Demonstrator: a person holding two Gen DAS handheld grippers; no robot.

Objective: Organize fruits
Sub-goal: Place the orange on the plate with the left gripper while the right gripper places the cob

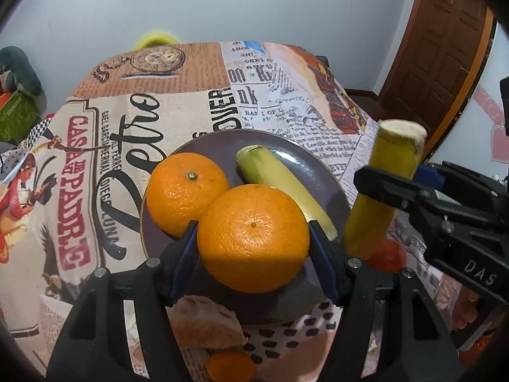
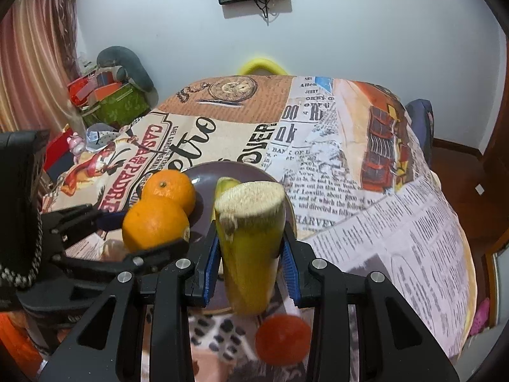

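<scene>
My left gripper (image 1: pixel 253 238) is shut on a large orange (image 1: pixel 253 238) at the near edge of the dark purple plate (image 1: pixel 318 172). A second orange (image 1: pixel 187 191) and a cut yellow-green banana piece (image 1: pixel 280 184) lie on the plate. My right gripper (image 2: pixel 249 254) is shut on another cut banana piece (image 2: pixel 249 238), held upright just right of the plate; it shows in the left wrist view (image 1: pixel 381 184). The held orange (image 2: pixel 154 222) and plate (image 2: pixel 222 172) also show in the right wrist view.
A small red-orange fruit (image 2: pixel 283 339) lies on the patterned tablecloth (image 2: pixel 381 222) below the held banana piece; it also shows in the left wrist view (image 1: pixel 388 254). Another small orange fruit (image 1: pixel 230 366) lies near the front edge. A yellow chair back (image 2: pixel 261 63) stands behind the table.
</scene>
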